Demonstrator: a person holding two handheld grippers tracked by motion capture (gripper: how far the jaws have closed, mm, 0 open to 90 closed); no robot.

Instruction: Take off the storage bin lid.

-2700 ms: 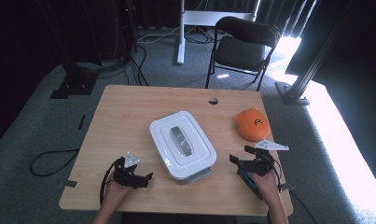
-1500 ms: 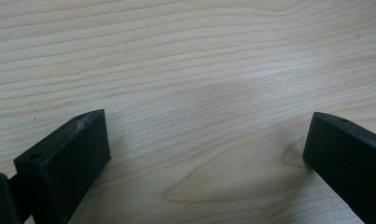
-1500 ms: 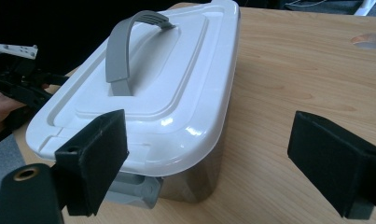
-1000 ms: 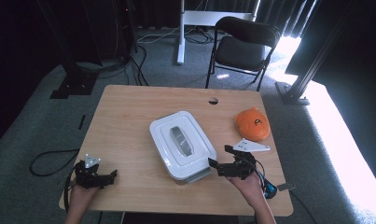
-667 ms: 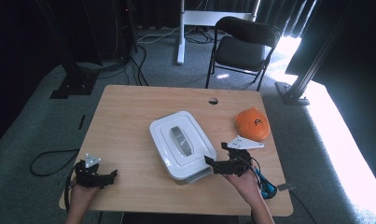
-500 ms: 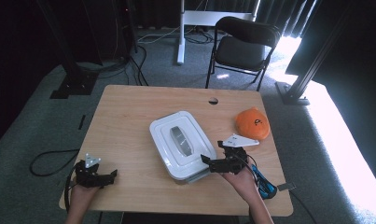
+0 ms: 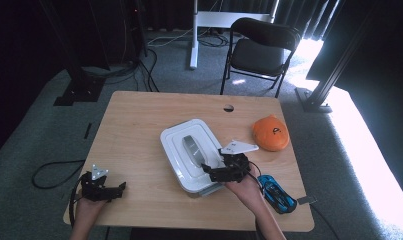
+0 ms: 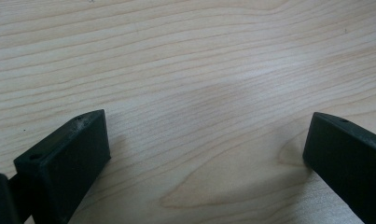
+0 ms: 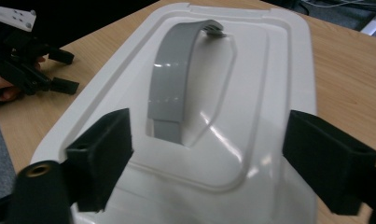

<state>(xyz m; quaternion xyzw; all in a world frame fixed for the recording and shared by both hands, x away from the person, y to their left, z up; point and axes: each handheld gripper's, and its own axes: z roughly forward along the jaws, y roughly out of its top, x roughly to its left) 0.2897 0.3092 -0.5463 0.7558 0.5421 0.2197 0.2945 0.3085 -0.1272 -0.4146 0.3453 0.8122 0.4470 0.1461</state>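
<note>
Right gripper [image 7: 212, 173] advanced leftward onto near right part of white lidded box [image 7: 189, 152], mid-table; jaws spread wide, lined up on grey lid handle [image 9: 169, 88], not yet touching. Handle grasp judged imminent. Left gripper [image 7: 116, 188] parked at near left table [image 7: 139, 115] corner, unchanged over last second, jaws spread, empty.

No words, labels, brands or numbers can be read anywhere. The orange thing [image 7: 270, 133] at the right of the high view bears a small dark mark, too small to make out.
</note>
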